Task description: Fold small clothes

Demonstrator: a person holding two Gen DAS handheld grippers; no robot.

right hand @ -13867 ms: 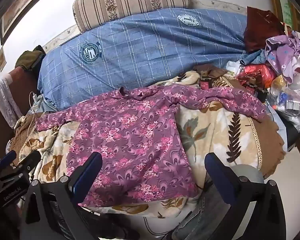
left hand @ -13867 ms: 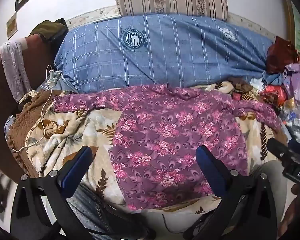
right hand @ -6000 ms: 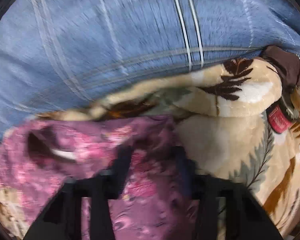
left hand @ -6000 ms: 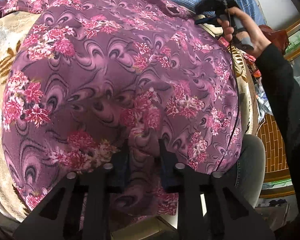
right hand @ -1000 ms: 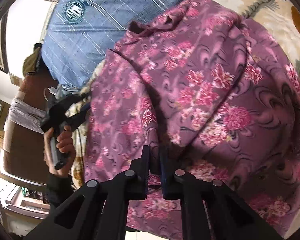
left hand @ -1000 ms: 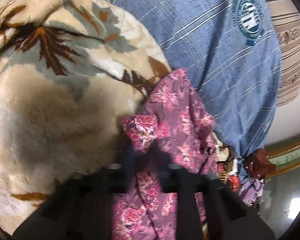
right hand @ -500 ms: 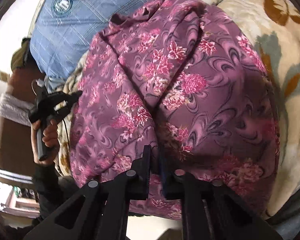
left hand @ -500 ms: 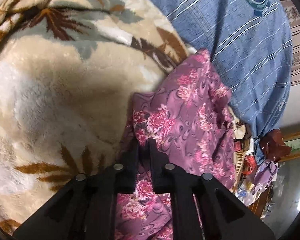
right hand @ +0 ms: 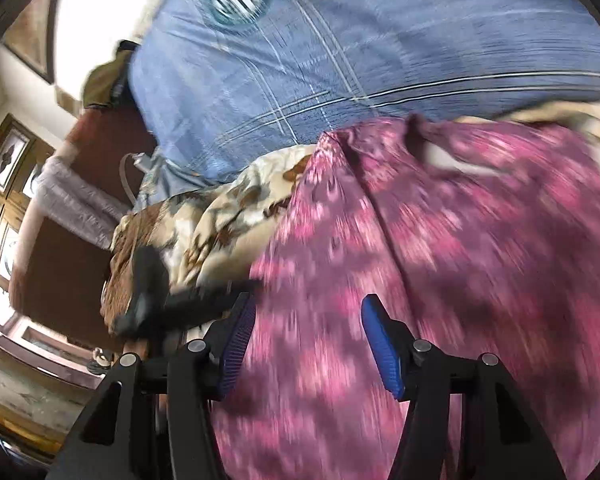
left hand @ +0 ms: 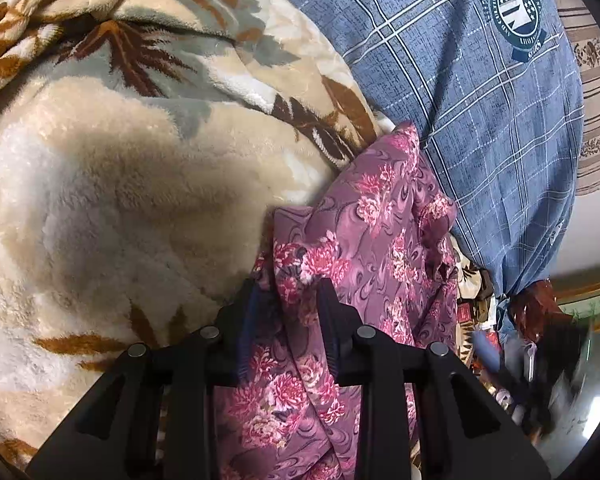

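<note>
A purple floral garment [left hand: 384,248] lies folded lengthwise on a cream leaf-patterned fleece blanket [left hand: 112,200]. My left gripper [left hand: 290,312] sits low over the garment's folded edge. Its jaws are opening, with a fold of the fabric loose between them and a gap at the left pad. The right wrist view is motion-blurred. There my right gripper [right hand: 310,344] hangs above the garment [right hand: 440,260] with its jaws opening wide, and no cloth is pinched between its blue pads [right hand: 380,348]. The left gripper [right hand: 148,292] shows as a dark blur at the garment's left edge.
A blue checked pillow [left hand: 480,92] lies behind the garment, with a striped cushion [left hand: 596,80] beyond it. Loose clothes and bags [left hand: 540,320] are piled at the far end. A brown bed end [right hand: 60,272] with a grey cloth draped over it stands beside the blanket.
Both grippers were shut on the garment; now both sets of jaws have parted and the cloth is released. The right gripper has swung quickly sideways, and its view has blurred.
</note>
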